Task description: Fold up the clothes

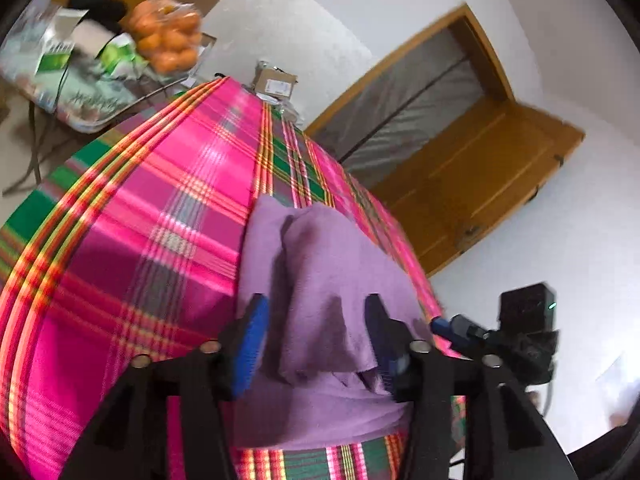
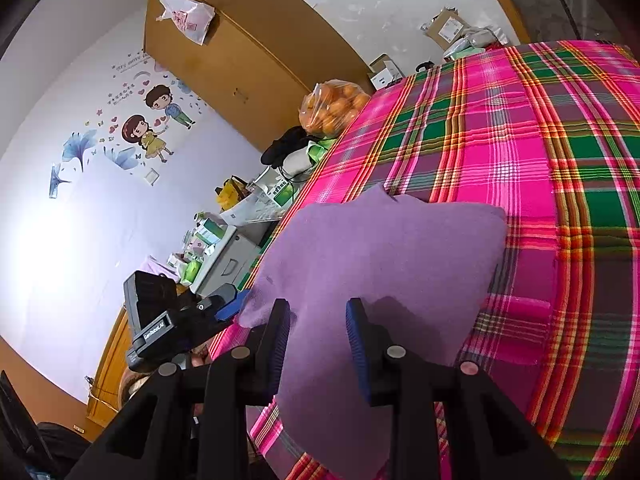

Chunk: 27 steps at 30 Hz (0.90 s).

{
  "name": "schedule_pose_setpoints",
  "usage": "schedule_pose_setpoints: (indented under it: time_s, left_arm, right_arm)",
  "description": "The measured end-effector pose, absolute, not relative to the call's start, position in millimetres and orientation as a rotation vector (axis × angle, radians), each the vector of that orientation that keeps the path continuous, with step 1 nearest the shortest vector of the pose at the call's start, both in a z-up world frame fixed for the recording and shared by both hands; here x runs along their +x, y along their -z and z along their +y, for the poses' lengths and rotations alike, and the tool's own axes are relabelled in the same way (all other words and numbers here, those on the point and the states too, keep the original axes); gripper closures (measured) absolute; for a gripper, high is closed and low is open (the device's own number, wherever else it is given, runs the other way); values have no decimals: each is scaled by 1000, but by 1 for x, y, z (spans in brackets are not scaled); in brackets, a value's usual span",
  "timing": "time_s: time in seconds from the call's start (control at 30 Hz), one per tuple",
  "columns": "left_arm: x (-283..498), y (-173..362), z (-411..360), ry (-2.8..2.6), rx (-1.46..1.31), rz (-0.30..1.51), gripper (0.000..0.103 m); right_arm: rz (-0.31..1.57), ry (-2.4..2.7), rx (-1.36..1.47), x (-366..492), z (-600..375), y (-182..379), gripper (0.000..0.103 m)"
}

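A purple cloth (image 2: 372, 264), soft and fleecy in look, lies near the edge of a bed covered by a bright pink, green and orange plaid sheet (image 2: 520, 140). From the right wrist view the cloth lies mostly flat, with a rounded far corner and a small notch along its far edge; from the left wrist view part of it is doubled over into a raised, rumpled flap. It looks light and limp, likely to sag and crease wherever it is lifted and unlikely to slip from ridged pads, so a hold at a corner or along a free edge would probably serve best, pinching only the layer to be turned. The left gripper (image 1: 316, 336) is over the near part of the cloth, its blue-padded fingers standing apart with the raised flap lying between them; whether the pads touch the fabric cannot be told. The right gripper (image 2: 318, 344) is at the cloth's near edge, its fingers also spread with purple fabric showing in the gap, nothing pinched. Beside the bed stands a cluttered side table (image 1: 92, 116) carrying a clear bag of oranges (image 1: 168, 36), green and white packets and a dark bundle. Cardboard boxes (image 2: 448, 28) sit past the far end of the bed. Behind are white walls, a wooden wardrobe (image 2: 248, 60) with a plastic bag hung on it, and a cartoon wall sticker (image 2: 152, 128) of two children.
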<state>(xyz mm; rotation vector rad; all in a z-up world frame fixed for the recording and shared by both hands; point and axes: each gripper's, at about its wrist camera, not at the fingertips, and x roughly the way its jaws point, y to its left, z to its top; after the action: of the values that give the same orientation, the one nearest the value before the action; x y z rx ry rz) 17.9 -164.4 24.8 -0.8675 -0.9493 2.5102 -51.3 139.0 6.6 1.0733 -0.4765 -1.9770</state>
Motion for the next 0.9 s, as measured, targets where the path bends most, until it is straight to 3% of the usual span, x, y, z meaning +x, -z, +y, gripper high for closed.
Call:
schedule_pose_setpoints:
  time_s: [0.2, 0.27, 0.37, 0.53, 0.7, 0.9]
  left_arm:
    - [6, -15, -142, -2554, -1023, -791, 51]
    - [8, -14, -141, -2534, -1023, -785, 80]
    - [20, -11, -159, -2467, -975, -890, 86]
    - [40, 2, -177, -2344, -918, -1065, 86]
    - [41, 12, -175, -2350, -985, -1039, 86]
    - [57, -19, -196, -2554, -867, -951, 83]
  right_arm:
    - [-474, 1972, 1078, -47, 140, -5, 72]
    - [-463, 1968, 1081, -46, 138, -5, 72]
    - [-429, 1981, 1087, -46, 138, -3, 72]
    - [-398, 2010, 1102, -51, 140, 5, 72]
    - [-373, 2027, 1106, -55, 140, 11, 75]
    - [-353, 2113, 1056, -59, 150, 2, 75]
